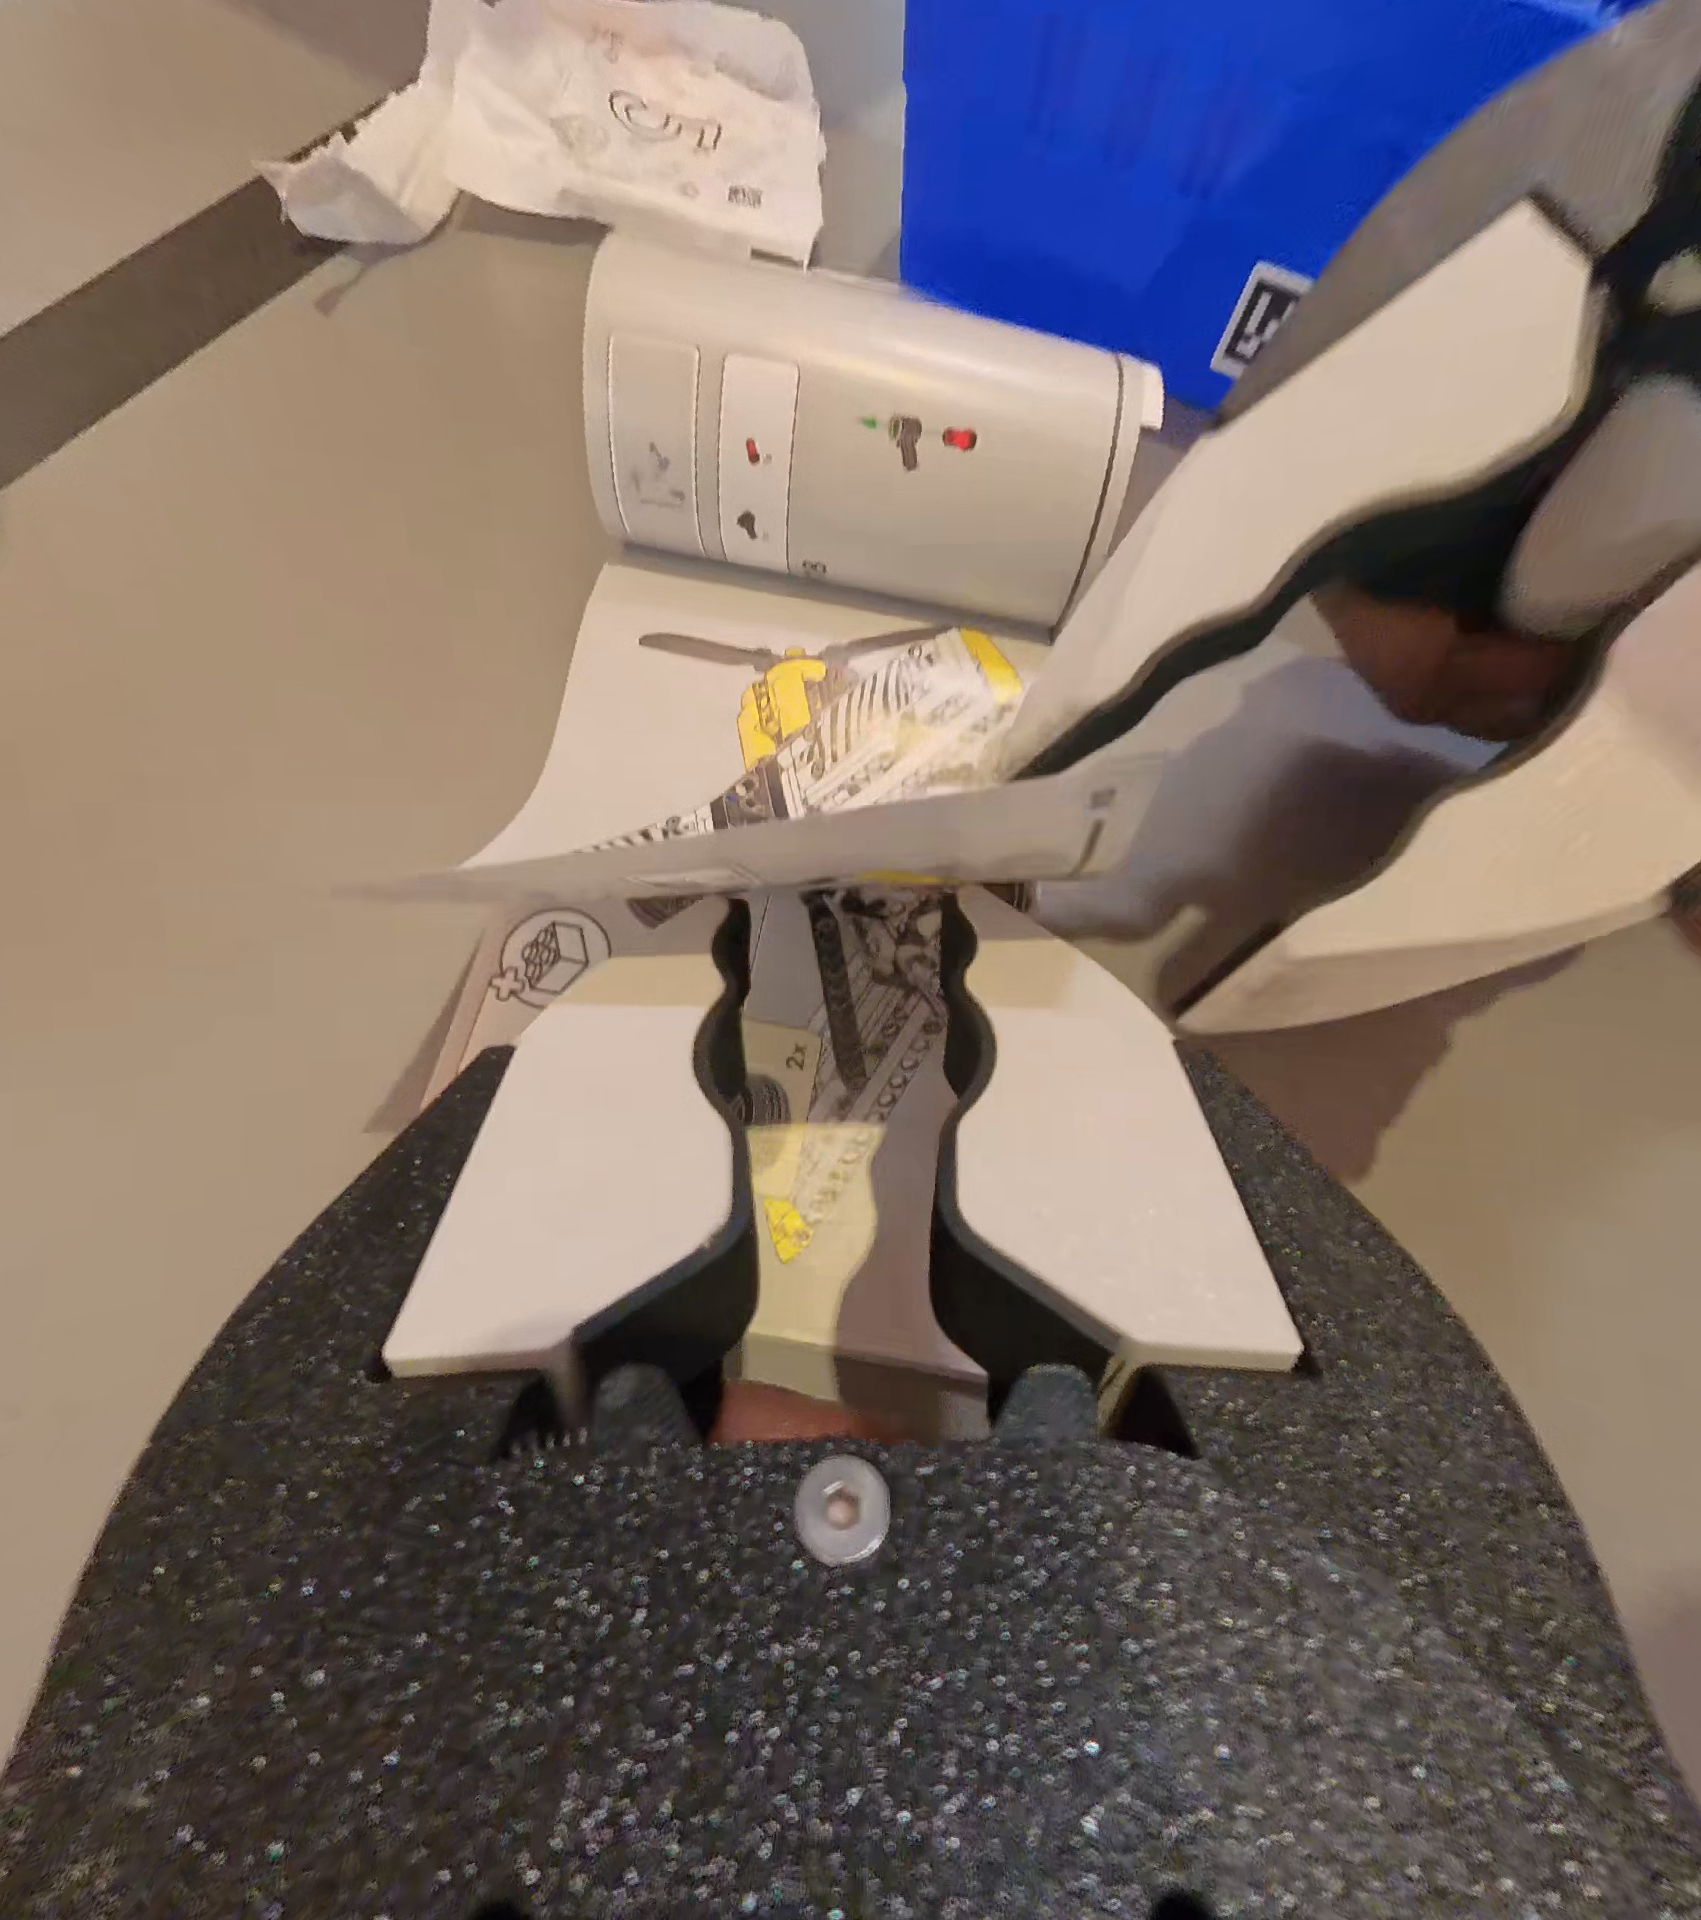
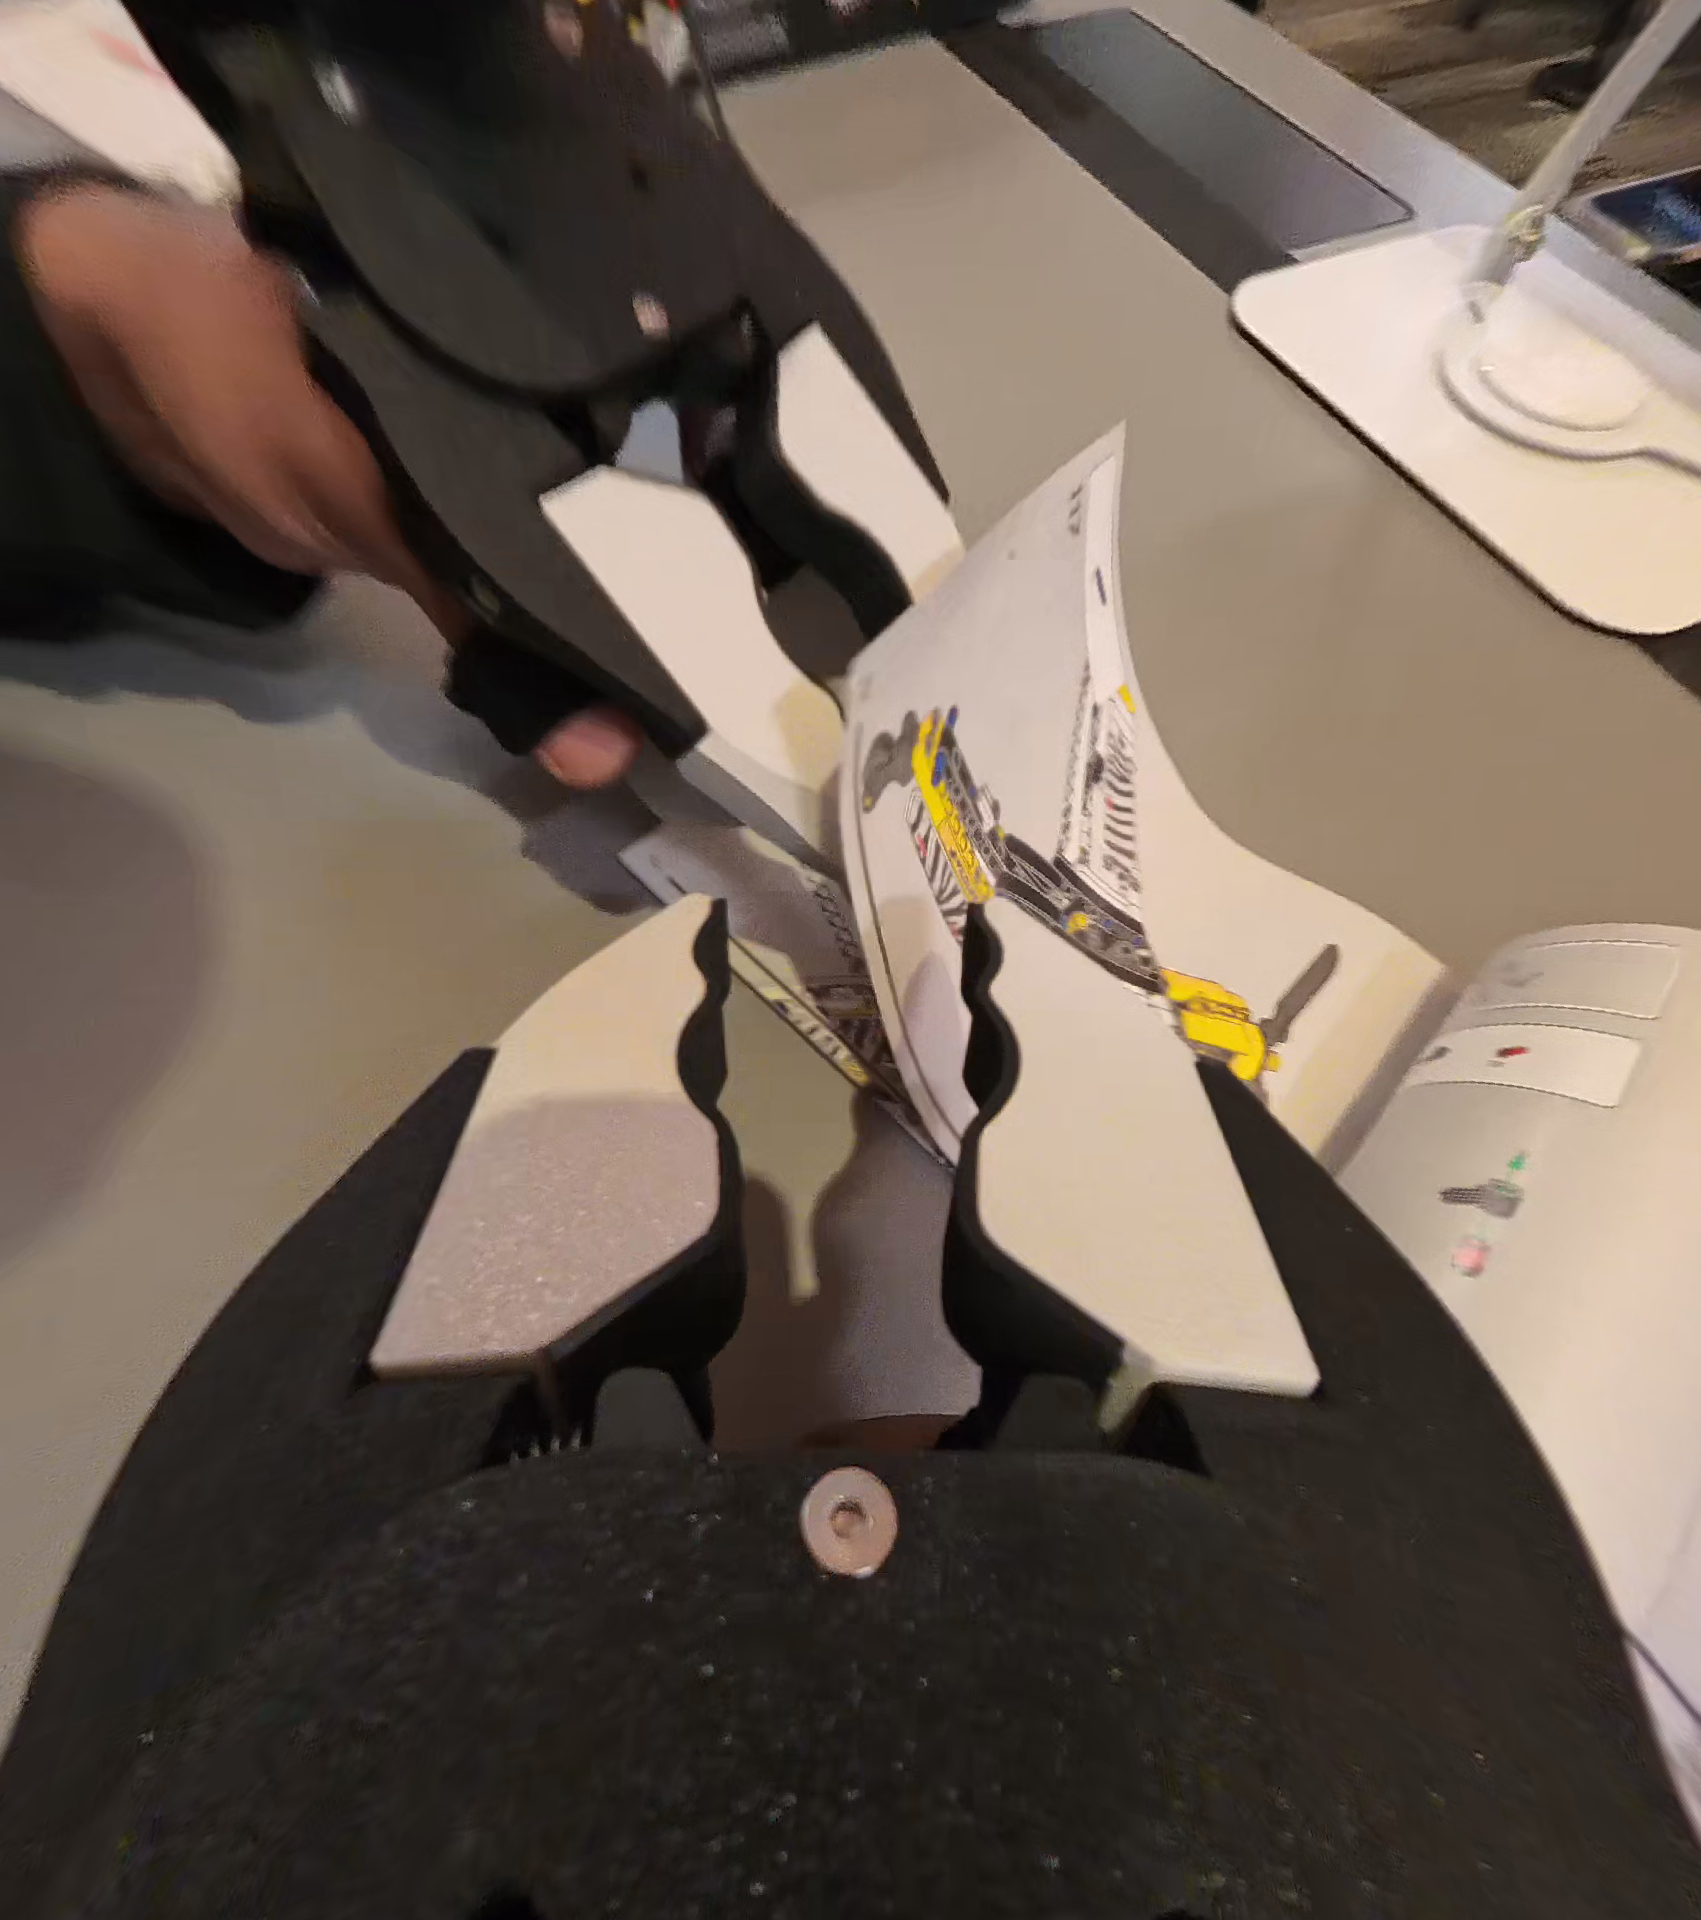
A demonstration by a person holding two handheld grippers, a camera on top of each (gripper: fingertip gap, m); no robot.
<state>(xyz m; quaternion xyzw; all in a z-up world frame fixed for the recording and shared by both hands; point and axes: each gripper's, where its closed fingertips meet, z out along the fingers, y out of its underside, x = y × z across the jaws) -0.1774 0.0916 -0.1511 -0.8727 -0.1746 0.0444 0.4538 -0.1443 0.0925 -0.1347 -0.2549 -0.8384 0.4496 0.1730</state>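
An open instruction booklet (image 1: 680, 727) with yellow machine drawings lies on the beige table (image 1: 150, 779). Its far pages (image 1: 856, 447) are curled into a roll. One page (image 2: 1012, 665) stands lifted and curved; in the left wrist view it shows edge-on (image 1: 721, 857). My right gripper (image 2: 844, 920) is open. The lifted page stands between its pads and leans on the right pad (image 2: 991, 1039), not pinched. My right gripper also shows in the left wrist view (image 1: 1100, 878), at the page's corner. My left gripper (image 1: 846, 914) is open over the lower page, its tips just below the lifted edge. It also shows in the right wrist view (image 2: 846, 717).
A crumpled white paper bag (image 1: 597, 114) and a blue box (image 1: 1137, 156) lie beyond the booklet. A white stand base (image 2: 1511, 478) sits on the table past the lifted page. A dark strip (image 2: 1189, 145) runs across the table. Gloved hands hold both grippers.
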